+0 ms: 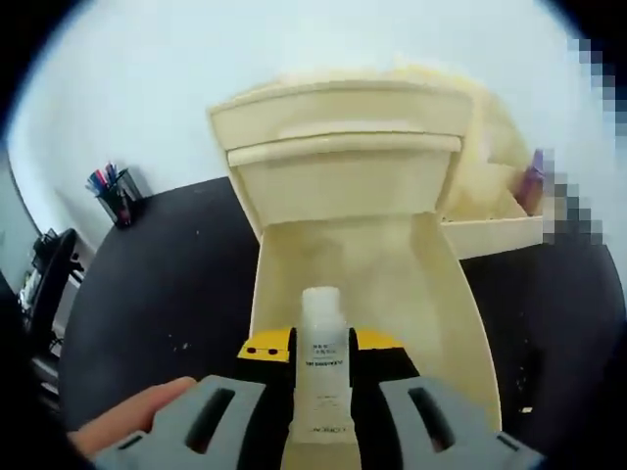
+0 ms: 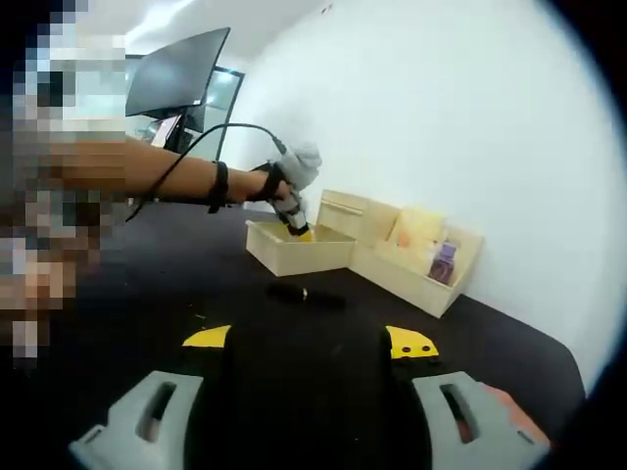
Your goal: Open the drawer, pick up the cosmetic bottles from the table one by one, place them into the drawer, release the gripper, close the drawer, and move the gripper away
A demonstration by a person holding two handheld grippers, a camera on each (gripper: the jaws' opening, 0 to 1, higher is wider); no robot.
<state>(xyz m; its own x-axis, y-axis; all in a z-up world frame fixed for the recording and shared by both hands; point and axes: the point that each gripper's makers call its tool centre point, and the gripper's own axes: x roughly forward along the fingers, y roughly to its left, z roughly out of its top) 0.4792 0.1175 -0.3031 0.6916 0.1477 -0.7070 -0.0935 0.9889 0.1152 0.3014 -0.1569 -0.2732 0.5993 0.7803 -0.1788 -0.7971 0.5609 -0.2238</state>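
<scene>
Jaws of your left gripper clamp a clear cosmetic bottle over the open drawer; your right gripper gapes empty.

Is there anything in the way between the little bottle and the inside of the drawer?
Nothing visible is. The left gripper holds the clear cosmetic bottle right over the open wooden drawer, whose floor below the bottle looks bare. In the right gripper view, that gripper hangs just above the drawer.
</scene>
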